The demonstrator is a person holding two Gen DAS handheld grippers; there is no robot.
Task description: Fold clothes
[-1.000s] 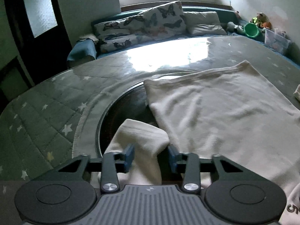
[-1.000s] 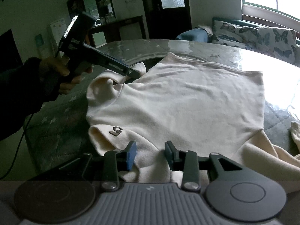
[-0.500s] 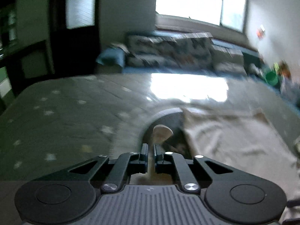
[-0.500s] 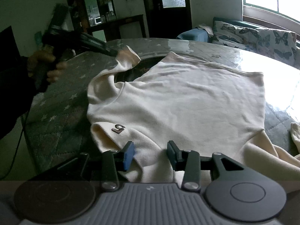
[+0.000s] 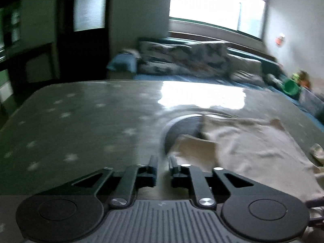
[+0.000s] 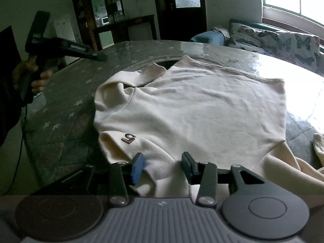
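Cream sweater (image 6: 202, 109) lies spread flat on the star-print table cover (image 6: 66, 109), neck end toward the right gripper (image 6: 163, 165). A small "5" patch (image 6: 128, 138) sits just left of that gripper's blue pad. Right gripper: jaws parted and opening, a fold of the sweater's near edge lies between them, pads not pressing it. Left sleeve (image 6: 139, 75) is folded in over the shoulder, its cuff at the dark round inset in the table. Left gripper (image 5: 162, 165) hangs above the table cover, left of the sleeve (image 5: 194, 147); jaws narrowly parted and opening, nothing between them. The view there is blurred. A hand (image 6: 30, 75) holds the left gripper's handle, well apart from the sweater.
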